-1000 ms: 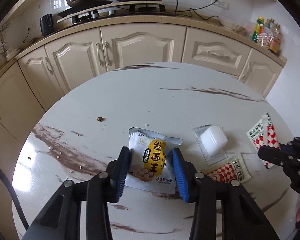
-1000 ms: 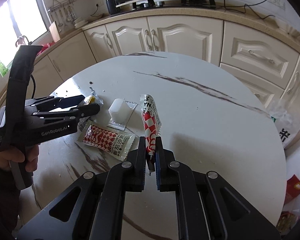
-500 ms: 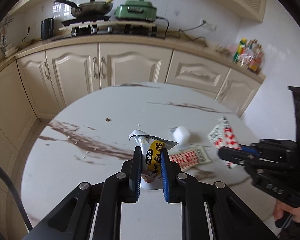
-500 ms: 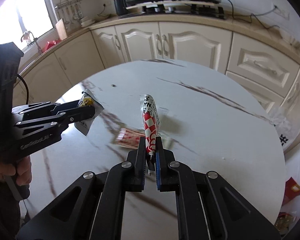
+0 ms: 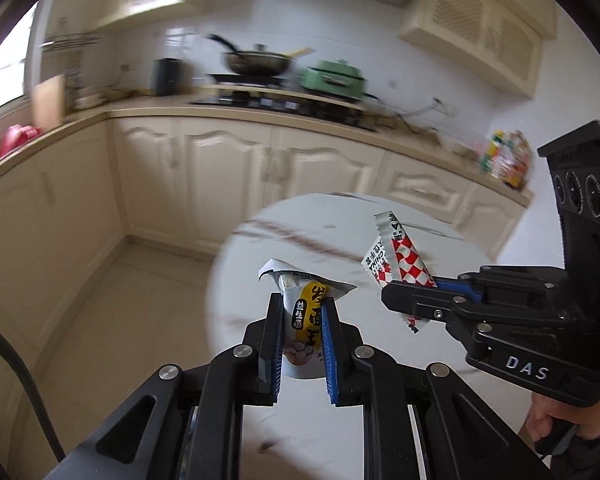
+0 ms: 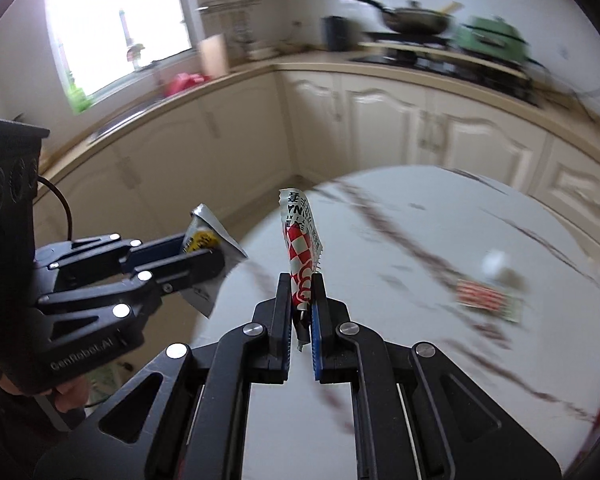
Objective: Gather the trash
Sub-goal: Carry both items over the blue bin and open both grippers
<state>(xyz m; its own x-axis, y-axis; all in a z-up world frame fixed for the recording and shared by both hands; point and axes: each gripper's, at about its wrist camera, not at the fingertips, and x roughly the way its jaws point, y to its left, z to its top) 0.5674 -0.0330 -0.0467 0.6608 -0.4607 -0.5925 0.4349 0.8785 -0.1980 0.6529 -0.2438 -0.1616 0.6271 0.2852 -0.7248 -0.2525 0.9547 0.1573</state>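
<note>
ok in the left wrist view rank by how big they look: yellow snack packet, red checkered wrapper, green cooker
1. yellow snack packet
2. red checkered wrapper, nearly alike; both near the camera, so unsure
3. green cooker, far off

I've got the round marble table [image 5: 300, 236] below me, cream cabinets [image 5: 224, 176] behind, a wok [image 5: 256, 62] and green cooker [image 5: 334, 80] up on the counter.

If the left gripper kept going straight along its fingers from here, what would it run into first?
Probably the round marble table: the left gripper, shut on the yellow-labelled packet, points over the tabletop towards the cream cabinets. The right gripper with its red-checked wrapper sits off to the side. Depth is unclear in this blurred view.
</note>
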